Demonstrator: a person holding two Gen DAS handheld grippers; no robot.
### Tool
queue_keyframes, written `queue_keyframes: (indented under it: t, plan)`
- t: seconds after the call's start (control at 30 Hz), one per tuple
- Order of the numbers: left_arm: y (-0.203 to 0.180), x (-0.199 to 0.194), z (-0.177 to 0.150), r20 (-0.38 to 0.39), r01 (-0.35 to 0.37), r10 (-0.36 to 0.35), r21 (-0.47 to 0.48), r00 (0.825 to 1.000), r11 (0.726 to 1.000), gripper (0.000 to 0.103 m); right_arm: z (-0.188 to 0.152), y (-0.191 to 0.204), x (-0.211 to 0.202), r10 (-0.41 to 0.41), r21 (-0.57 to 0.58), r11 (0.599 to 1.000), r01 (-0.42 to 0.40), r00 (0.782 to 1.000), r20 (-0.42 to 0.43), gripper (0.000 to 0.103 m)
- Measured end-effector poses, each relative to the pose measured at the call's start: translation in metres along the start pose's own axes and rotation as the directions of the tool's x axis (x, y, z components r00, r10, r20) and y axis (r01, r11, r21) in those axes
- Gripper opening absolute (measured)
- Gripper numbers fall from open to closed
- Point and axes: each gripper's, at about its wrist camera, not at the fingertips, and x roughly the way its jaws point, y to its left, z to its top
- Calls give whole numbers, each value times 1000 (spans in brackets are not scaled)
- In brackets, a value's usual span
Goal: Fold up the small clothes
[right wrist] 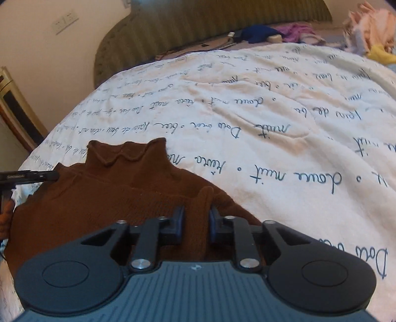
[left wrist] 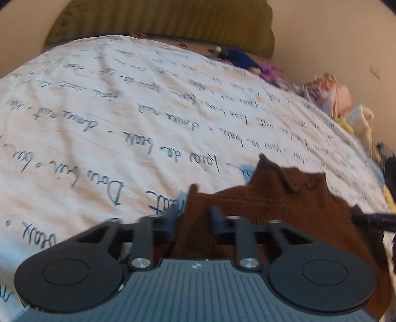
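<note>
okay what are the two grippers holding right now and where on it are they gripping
Both hold the brown knit top. The left hand-held gripper and the right hand-held gripper each pinch a raised fold of its fabric, one on each side of the garment.

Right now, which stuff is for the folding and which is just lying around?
For the folding:
- brown top
- left claw, pinching its cloth
- right claw, pinching its cloth

Just lying around:
- white quilt with writing underneath
- blue cloth
- purple cloth
- pink bundle
- green headboard
</note>
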Motion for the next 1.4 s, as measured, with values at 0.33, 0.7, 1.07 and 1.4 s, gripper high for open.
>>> queue_keyframes:
  t: [0.33, 0.7, 1.07, 1.4]
  plan:
    - [-11, -27, 7, 146, -52, 47, 32, 988, 998, 10, 18, -10, -18, 16, 92, 995, -32, 986, 166, 6]
    - [4, 11, 9, 107, -206, 208, -31, 972, 978, 7, 25, -45, 29, -144, 233, 966, 107, 979, 144, 5]
    - [8, 7, 19, 36, 5, -2, -73, 999, 997, 83, 36, -30, 16, 70, 207, 976, -74, 997, 25, 74]
    - [9, 5, 23, 59, -23, 26, -60, 998, 998, 4, 40, -8, 24, 66, 56, 996, -69, 996, 55, 9]
